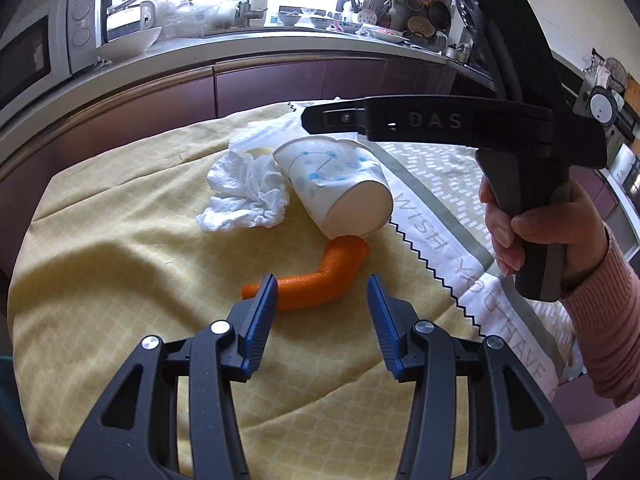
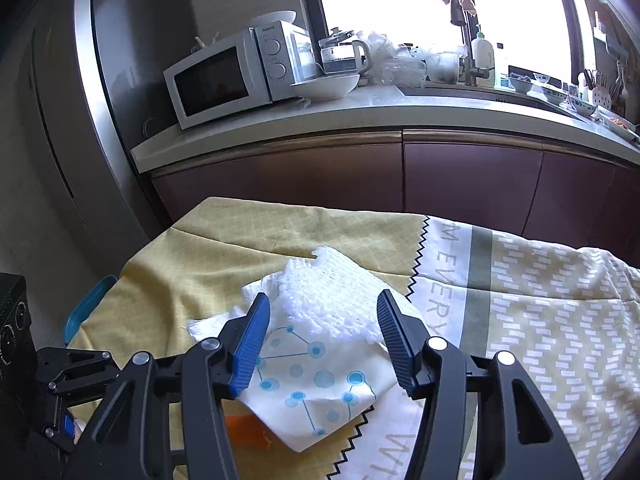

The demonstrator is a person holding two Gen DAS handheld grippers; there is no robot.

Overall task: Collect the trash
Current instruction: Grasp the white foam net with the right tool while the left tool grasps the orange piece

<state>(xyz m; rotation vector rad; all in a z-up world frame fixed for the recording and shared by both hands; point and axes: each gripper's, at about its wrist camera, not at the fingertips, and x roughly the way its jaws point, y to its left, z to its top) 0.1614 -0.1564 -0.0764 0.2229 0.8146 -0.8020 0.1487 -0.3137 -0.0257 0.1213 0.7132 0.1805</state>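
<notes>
Yellow-clothed bench (image 1: 120, 280) carries uncollected trash: dotted paper cup (image 1: 340, 184), crumpled white tissue (image 1: 244, 196), bent orange foam tube (image 1: 316, 280). Left gripper (image 1: 322, 300) and right gripper (image 2: 324, 320) fingers open, empty; nothing gathered yet.

Blue-dotted white cup (image 1: 336, 184); orange tube (image 1: 316, 280)

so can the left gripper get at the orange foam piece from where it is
Probably yes. The left gripper is open, and the orange foam piece lies on the cloth just ahead of its fingertips with nothing over its near end. Only its far end is tucked against the paper cup.
</notes>
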